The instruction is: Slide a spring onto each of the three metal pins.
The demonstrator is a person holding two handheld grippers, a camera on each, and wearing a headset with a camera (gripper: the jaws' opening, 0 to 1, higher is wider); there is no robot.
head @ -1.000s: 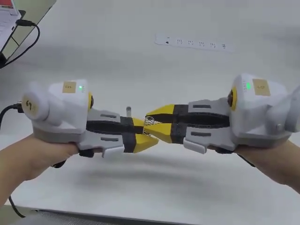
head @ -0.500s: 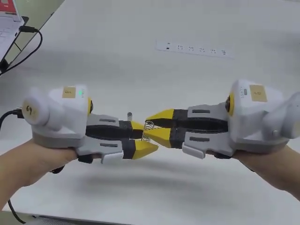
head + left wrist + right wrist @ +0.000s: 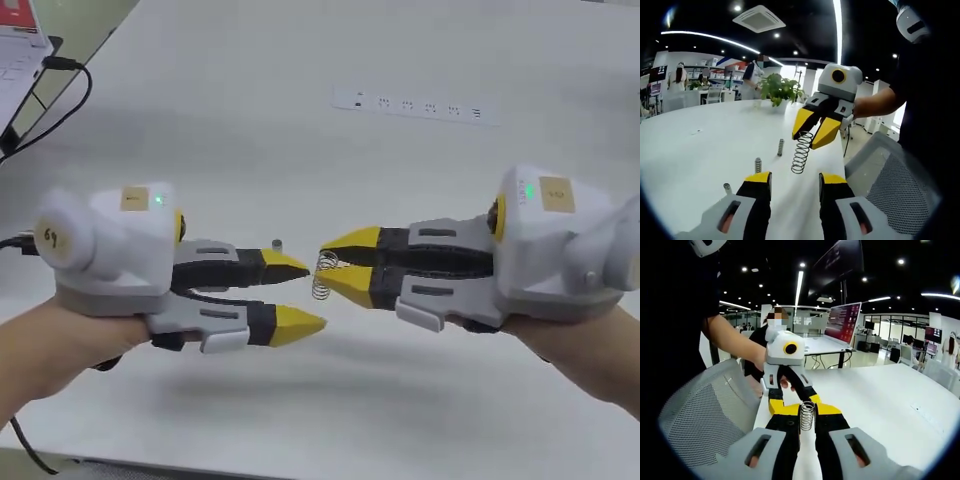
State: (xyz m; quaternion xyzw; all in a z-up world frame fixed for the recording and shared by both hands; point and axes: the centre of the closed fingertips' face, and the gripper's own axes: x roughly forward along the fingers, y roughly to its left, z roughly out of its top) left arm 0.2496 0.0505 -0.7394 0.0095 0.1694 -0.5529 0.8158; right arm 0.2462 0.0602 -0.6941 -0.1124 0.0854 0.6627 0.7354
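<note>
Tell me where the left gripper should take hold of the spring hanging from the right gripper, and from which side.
Probably the free lower coils. The spring dangles below the right gripper, which pinches its top end. The open left gripper faces it head-on, so come straight forward and close across the coil's sides.

"What's cut off?"
"The pale laptop (image 3: 15, 40), at the head view's top-left edge."
"And hidden?"
"One end of the coiled metal spring (image 3: 321, 288), between the yellow jaws of the right gripper (image 3: 320, 262). The thin metal pin (image 3: 277, 243) is just a blur."
</note>
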